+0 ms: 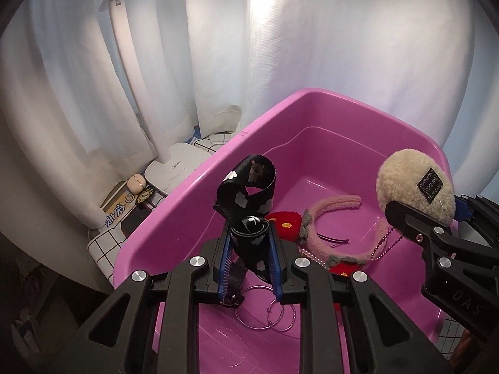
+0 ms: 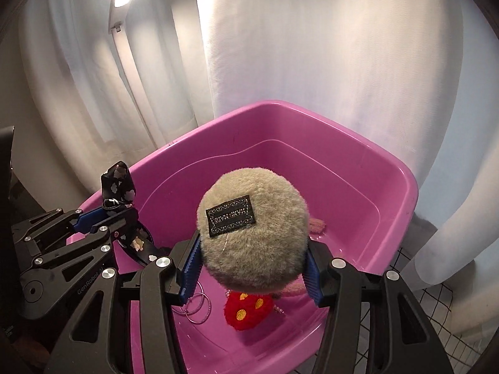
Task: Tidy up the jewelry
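While strap [image 1: 249,243] fills left jaws, pompom [image 2: 252,233] right's.

Both cameras ride my tongs, looking steeply down along the fingers, close above the pink plastic tub [image 1: 174,215]. Each view shares that tub [image 2: 389,187] and catches my other tong beside it.

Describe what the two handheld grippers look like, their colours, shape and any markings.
Both the left gripper and right gripper are black plastic linkage frames with triangular cut-outs, round silver pivot bolts and ribbed blue finger pads. The left one carries pale "GenRobot.AI" lettering; the right shows "DAS". No cables visible.
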`<control>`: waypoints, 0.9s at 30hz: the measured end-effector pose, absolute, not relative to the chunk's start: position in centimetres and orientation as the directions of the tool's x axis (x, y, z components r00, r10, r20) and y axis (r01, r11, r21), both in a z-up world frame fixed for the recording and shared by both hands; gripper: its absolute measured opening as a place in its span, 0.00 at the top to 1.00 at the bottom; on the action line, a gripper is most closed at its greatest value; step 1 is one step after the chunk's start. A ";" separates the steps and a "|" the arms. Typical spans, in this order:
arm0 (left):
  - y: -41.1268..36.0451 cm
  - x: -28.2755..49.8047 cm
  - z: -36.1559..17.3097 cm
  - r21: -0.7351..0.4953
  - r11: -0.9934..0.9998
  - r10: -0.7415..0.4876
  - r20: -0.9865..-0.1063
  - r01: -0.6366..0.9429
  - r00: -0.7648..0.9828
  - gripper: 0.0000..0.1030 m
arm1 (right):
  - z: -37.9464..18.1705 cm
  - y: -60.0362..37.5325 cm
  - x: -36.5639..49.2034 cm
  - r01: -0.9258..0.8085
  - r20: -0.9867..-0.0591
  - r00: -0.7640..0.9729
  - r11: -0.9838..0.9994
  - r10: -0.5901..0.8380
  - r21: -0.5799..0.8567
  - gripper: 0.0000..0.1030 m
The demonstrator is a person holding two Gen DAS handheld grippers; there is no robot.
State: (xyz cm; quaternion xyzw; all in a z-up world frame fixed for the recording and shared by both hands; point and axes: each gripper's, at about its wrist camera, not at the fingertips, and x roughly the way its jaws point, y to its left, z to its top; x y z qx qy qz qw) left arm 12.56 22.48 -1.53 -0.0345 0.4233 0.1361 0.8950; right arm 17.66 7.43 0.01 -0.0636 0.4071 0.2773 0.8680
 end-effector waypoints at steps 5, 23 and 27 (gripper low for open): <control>22.9 12.8 -1.9 0.065 0.954 0.230 -0.784 -0.293 0.576 0.71 | -0.5 7.7 18.6 -0.498 -0.761 0.515 0.860 0.395 0.109 0.47; 22.8 11.5 -0.8 0.081 0.957 0.232 -0.794 -0.279 0.561 0.06 | 1.3 6.7 17.1 -0.434 -0.738 0.591 0.900 0.327 0.051 0.35; 22.4 11.3 -0.4 0.087 0.953 0.239 -0.800 -0.289 0.550 0.06 | 1.7 6.2 16.0 -0.426 -0.736 0.594 0.903 0.324 0.053 0.35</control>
